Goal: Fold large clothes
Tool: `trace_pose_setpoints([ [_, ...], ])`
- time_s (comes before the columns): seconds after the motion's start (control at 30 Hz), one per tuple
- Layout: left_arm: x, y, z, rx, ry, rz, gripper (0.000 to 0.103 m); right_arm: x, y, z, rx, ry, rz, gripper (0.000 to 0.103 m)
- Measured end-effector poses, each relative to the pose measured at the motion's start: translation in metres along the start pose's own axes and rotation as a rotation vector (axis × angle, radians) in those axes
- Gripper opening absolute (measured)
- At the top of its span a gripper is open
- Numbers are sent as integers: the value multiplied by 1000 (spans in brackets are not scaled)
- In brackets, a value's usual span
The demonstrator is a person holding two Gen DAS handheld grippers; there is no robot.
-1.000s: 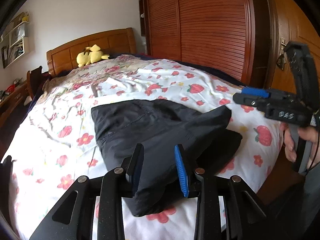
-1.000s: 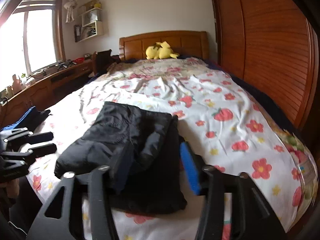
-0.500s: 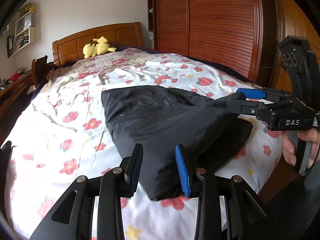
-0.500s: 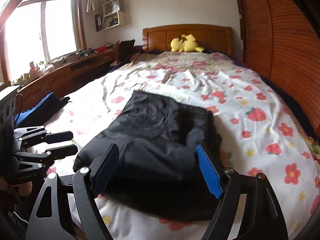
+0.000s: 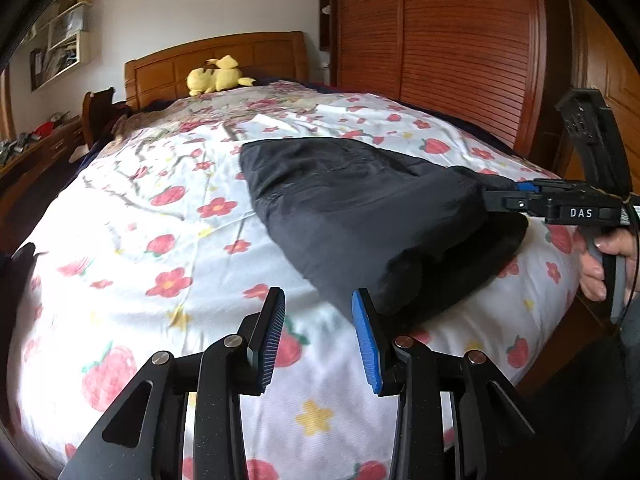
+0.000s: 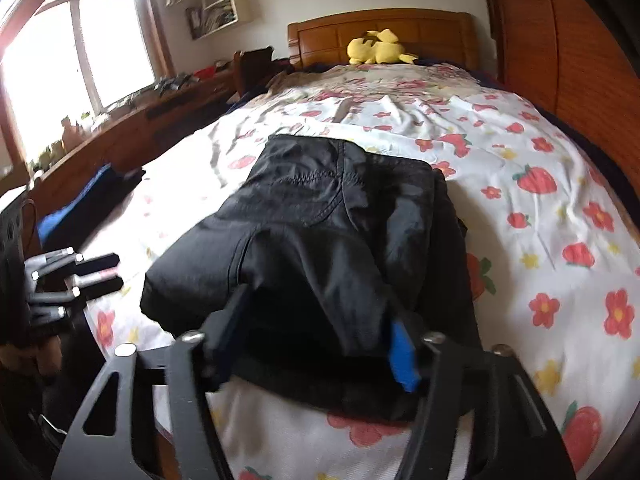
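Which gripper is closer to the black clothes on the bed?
Right. The right gripper has its jaws closing around the near edge of the black clothes, fabric between them. The left gripper hovers just off their corner, over the flowered bedsheet, jaws empty.

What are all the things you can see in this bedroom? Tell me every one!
Folded black fabric garment: one, black, near the foot of the bed.
White bed sheet with red flowers and strawberries: one, white and red, covering the bed.
Yellow plush toy: one, yellow, by the headboard.
Wooden headboard: one, brown, far end of the bed.
Slatted wooden wardrobe: one, reddish brown, right of the bed.
Window: one, bright, left wall.
White wall shelf: one, white, left wall.
Blue cloth: one, blue, left of the bed.
Left gripper: black, blue pads, nothing between its fingers.
Right gripper: closing around the garment's near edge.
Hand: one, on the right gripper's handle.
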State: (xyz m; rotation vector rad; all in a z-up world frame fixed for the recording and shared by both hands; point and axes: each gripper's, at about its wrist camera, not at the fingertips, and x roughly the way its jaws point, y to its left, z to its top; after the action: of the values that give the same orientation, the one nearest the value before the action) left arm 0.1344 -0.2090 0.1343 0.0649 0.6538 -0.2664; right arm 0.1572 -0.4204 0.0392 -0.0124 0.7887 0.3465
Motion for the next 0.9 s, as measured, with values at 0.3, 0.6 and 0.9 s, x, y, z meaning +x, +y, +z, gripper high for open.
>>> trace_pose_setpoints([
  [0.3,-1,9,-6,-44,-10,8,37,-23,18,27,-109,-43,-98,6],
  [0.6,-7,15,-13,-65,-31,-9,37,-60,15,32,-134,-107,-189,5],
  [0.9,-17,31,-19,-92,-59,-18,37,-20,-31,-2,-22,57,-306,5],
])
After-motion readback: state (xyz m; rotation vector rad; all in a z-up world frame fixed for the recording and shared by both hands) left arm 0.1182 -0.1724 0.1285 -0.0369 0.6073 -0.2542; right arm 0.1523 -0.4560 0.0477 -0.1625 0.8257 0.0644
